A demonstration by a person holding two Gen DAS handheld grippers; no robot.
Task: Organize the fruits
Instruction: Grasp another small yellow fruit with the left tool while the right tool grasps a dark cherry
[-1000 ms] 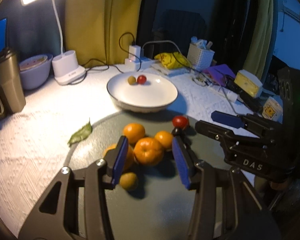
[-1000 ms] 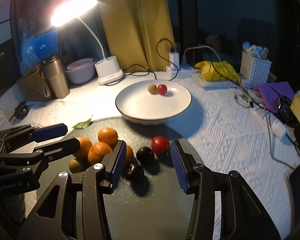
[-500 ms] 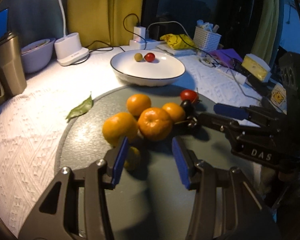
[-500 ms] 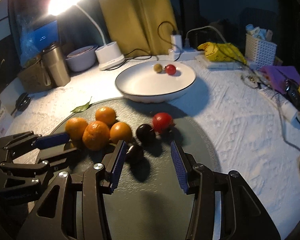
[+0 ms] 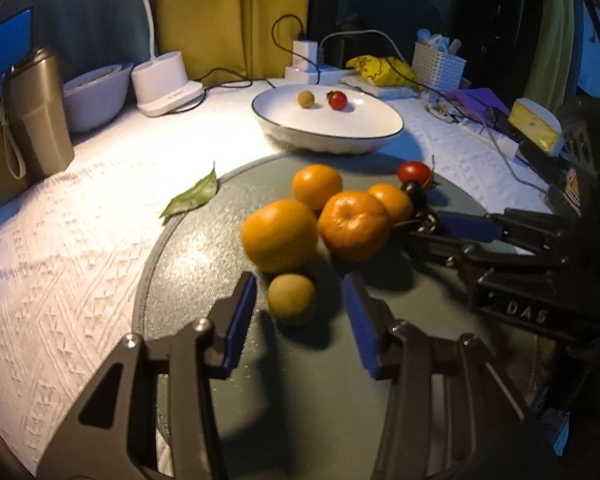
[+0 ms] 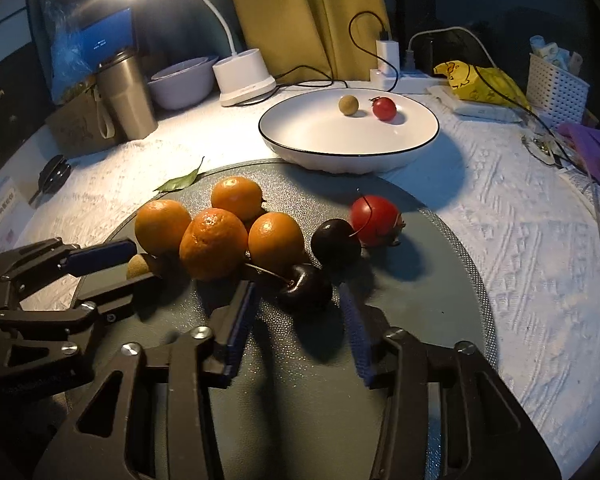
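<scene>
The left gripper has its fingers spread wide with nothing held; a small tan longan sits between them on the round grey mat, untouched. It looks light, hard-shelled and round — likely to roll, so I would pinch it across its middle with gentle pressure.

The right gripper is equally open and empty, with a dark cherry just at its fingertips. The cherry is glossy, soft-skinned and easily bruised; its thin stem runs toward the oranges, so grip the body, not the stem.

Four dimpled oranges cluster mid-mat, a second cherry and a smooth red tomato toward the mat's far right edge. Beyond the mat's far edge stands a glazed white plate holding one longan and one tomato. The surface wears a white embossed cloth.
</scene>
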